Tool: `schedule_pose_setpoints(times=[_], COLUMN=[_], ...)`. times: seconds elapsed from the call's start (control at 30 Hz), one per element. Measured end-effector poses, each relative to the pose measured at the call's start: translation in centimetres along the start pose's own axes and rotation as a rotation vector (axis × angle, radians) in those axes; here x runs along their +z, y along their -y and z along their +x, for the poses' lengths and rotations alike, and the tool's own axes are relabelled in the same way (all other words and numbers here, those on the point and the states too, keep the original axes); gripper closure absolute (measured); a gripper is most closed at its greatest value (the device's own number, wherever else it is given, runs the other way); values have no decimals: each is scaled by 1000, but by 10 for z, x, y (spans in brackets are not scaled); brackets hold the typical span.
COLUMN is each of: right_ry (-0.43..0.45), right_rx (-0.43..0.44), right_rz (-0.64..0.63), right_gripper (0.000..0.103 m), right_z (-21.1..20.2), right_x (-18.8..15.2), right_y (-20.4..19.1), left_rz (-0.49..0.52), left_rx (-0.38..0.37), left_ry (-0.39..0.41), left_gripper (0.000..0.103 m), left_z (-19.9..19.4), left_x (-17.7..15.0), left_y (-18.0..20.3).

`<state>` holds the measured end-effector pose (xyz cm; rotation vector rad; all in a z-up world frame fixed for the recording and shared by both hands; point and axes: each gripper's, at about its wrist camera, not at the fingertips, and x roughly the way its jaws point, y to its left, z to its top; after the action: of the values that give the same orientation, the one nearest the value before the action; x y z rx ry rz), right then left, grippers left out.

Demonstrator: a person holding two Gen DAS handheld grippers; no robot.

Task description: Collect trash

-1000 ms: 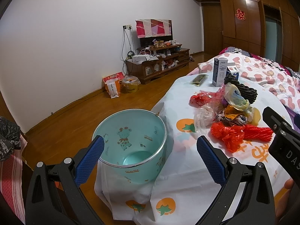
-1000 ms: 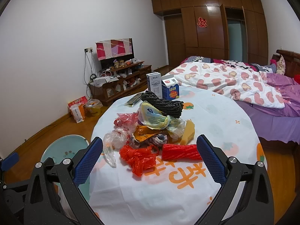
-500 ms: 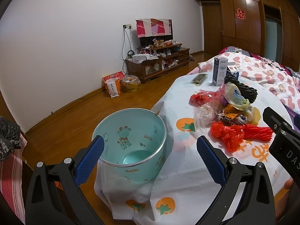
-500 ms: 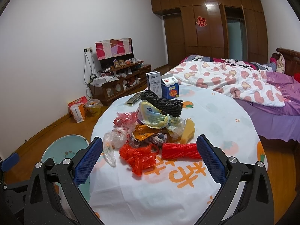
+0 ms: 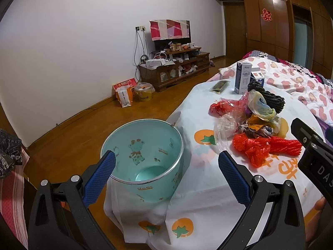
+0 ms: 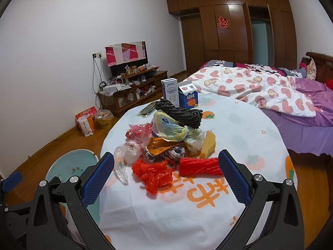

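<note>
Comparing with a second ago, almost nothing has moved: the left gripper (image 5: pixel 166 167) hangs in the same place over the pale teal metal bucket with giraffe print (image 5: pixel 143 160), jaws wide and empty, and the right gripper (image 6: pixel 166 169) has tipped only slightly, the pile sitting a touch lower in its view, also wide and empty. Judgement: collection not started, bucket looks empty, both claws are only lining up.

Trash is a heap on the round table under a white cloth with orange fruit print (image 6: pixel 245 129). Nearest the right gripper: crumpled red plastic net bag (image 6: pixel 155 174) and a red rolled net bundle (image 6: pixel 199 166) just beside it. Behind them: clear plastic bag (image 6: pixel 124 156), orange foil wrapper (image 6: pixel 160 144), yellowish printed bag (image 6: pixel 168 128), black rolled mesh (image 6: pixel 181 113). Two upright cartons (image 6: pixel 179 95) stand at the far edge. Bucket sits below the table edge on the left, cloth draped against it.

Room: bedroom, wooden floor (image 5: pixel 87 125), white walls, TV cabinet (image 5: pixel 177 70), bed with heart-print quilt (image 6: pixel 260 87), brown wardrobe (image 6: pixel 229 33).
</note>
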<state>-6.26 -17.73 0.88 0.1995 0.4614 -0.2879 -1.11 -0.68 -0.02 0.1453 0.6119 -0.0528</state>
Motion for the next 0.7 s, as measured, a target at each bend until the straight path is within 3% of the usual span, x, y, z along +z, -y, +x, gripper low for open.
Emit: schedule_pose_setpoints(times=[0.5,0.7], right_ry=[-28,-82], right_rx=[-7,-20], right_rz=[-4,-5], right_gripper=[5,5], right_z=[8,24], right_x=[-1,-2], right_y=[5,15], left_rz=[4,12], left_rx=[1,-38], left_ry=[-11,-7], left_gripper=[6,6], left_z=[7,12], left_x=[-3,-9], left_y=[1,6])
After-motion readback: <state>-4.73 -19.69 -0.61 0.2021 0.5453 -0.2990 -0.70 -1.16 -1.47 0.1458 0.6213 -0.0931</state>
